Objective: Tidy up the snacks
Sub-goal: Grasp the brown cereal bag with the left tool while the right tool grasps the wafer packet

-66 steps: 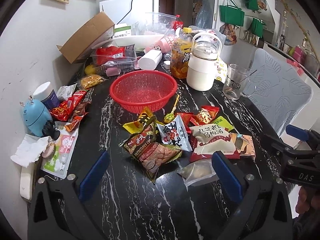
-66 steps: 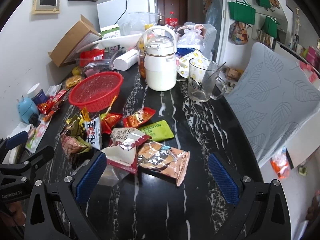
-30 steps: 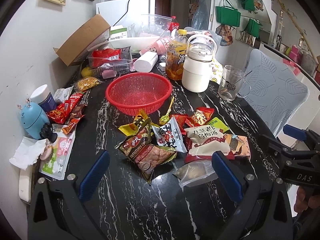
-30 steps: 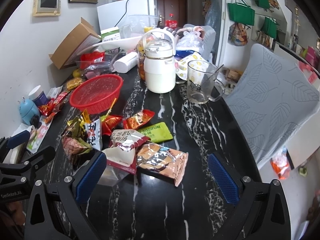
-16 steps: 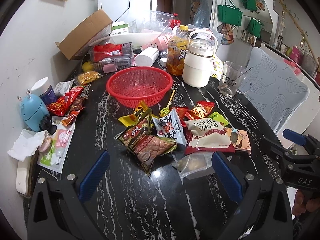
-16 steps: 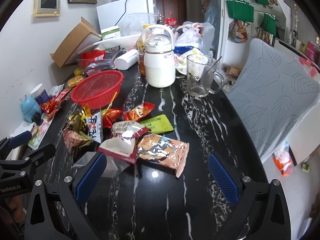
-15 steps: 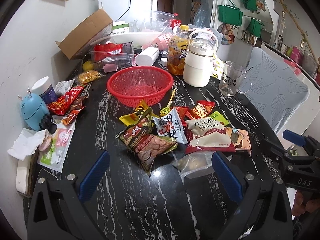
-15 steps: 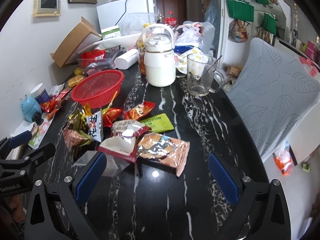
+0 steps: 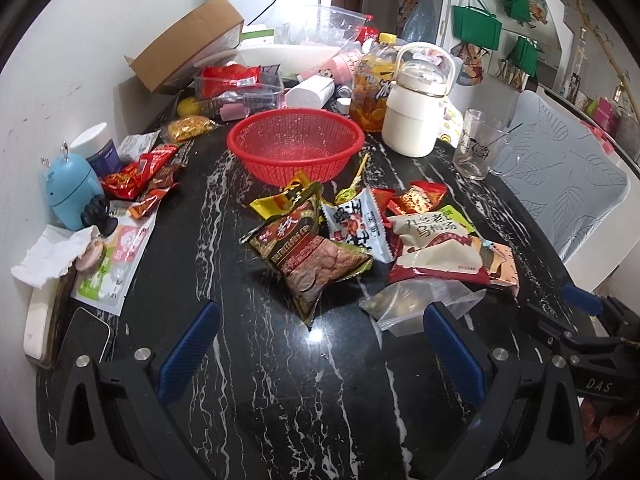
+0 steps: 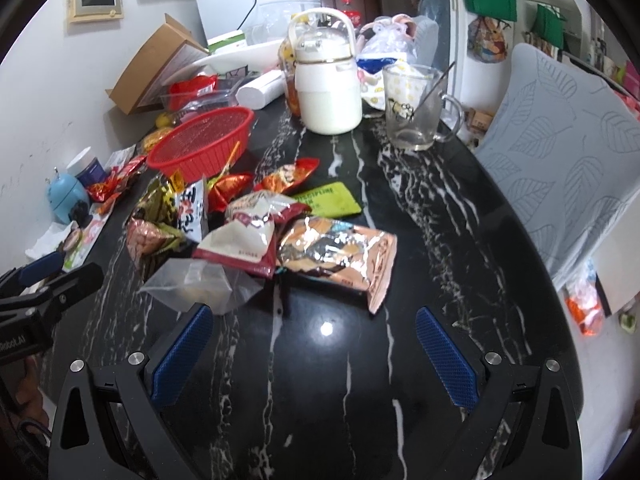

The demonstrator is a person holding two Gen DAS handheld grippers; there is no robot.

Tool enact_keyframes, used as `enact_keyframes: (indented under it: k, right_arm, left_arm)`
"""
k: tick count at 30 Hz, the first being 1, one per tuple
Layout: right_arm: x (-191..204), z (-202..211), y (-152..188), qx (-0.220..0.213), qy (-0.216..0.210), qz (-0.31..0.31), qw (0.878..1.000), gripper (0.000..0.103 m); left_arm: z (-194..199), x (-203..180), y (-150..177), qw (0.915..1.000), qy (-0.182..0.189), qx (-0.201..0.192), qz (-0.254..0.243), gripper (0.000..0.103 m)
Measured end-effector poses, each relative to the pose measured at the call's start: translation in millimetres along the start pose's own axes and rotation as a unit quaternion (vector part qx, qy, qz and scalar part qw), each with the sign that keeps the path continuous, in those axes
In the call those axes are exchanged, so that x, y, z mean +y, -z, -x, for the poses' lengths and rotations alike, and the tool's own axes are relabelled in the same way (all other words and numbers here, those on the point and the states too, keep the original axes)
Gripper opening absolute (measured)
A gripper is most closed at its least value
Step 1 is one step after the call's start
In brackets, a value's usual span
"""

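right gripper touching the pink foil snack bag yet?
Apart. In the right wrist view, bare black table separates the open right gripper from the pink foil snack bag.

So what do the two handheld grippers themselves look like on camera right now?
Both are matte black frames with silver screw heads and two fingers faced with blue textured pads. The left gripper shows its pads in its own view; white lettering marks its body in the right view. The right gripper matches, with "DAS" in white on its body. No cables or sleeves visible.
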State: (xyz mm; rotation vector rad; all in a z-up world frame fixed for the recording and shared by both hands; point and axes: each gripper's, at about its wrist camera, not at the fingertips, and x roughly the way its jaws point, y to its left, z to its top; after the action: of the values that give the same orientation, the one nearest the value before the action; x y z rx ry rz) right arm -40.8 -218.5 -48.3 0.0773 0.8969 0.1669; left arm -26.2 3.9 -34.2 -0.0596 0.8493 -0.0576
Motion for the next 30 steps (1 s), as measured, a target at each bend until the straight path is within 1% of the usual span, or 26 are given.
enact_keyframes:
  k: [7, 11, 15, 21, 26, 27, 30]
  right_arm:
    - [-1.5, -10.7, 0.0, 0.008, -0.01, 0.0, 1.0, 0.103]
    - [-4.1, -16.5, -5.9, 0.008, -0.013, -0.002, 1.0, 0.103]
    - [-8.0, -23.5, -13.8, 0.01, -0.015, -0.005, 1.0, 0.103]
    - [-13.6, -37.1, -27.8, 0.016, -0.015, -0.005, 1.0, 0.103]
    - [-17.1, -50.9, -40.9, 0.02, -0.016, -0.005, 1.0, 0.103]
    - [-16.4, -53.0, -43.1, 0.021, -0.016, -0.005, 1.0, 0.103]
    - [-16.1, -59.8, -49.6, 0.023, -0.018, 0.002, 1.0, 0.103]
  left_arm:
    - [-10.5, 7.5, -7.8, 0.9997, -0.011, 0.003, 0.019, 0.103]
    - [-18.1, 10.0, -17.0, 0.9995, -0.021, 0.001, 0.022, 0.103]
    - [-28.5, 11.7, -27.1, 0.9993, -0.024, 0.004, 0.027, 0.103]
    - [-54.6, 13.0, -40.4, 0.9986, -0.029, 0.029, 0.034, 0.103]
    - [-74.7, 15.8, -44.7, 0.9974, -0.035, 0.047, 0.044, 0.103]
    - [-78.5, 16.6, -45.4, 0.9969, -0.037, 0.052, 0.046, 0.102]
    - [-89.2, 21.0, -46.2, 0.9957, -0.029, 0.067, 0.057, 0.093]
